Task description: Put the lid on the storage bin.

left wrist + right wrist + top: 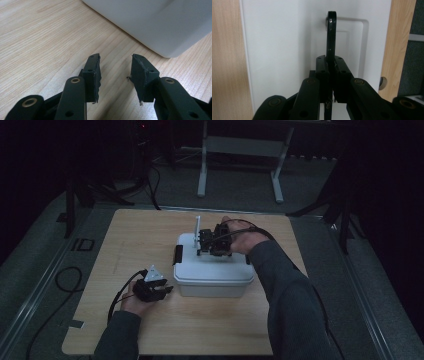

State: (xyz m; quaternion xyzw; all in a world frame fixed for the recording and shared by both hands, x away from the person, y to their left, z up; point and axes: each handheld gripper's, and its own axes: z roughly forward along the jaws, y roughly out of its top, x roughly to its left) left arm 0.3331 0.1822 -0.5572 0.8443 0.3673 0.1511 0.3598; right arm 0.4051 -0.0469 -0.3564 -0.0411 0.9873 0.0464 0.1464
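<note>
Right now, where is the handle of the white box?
In the high view the handle stands upright on the lid of the white box at mid-table, pinched by the right gripper. The left gripper rests open by the box's near-left corner.

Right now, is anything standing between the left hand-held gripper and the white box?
Nothing visible. The left hand-held gripper is open over bare table, and the white box lies just ahead of its jaws.
</note>
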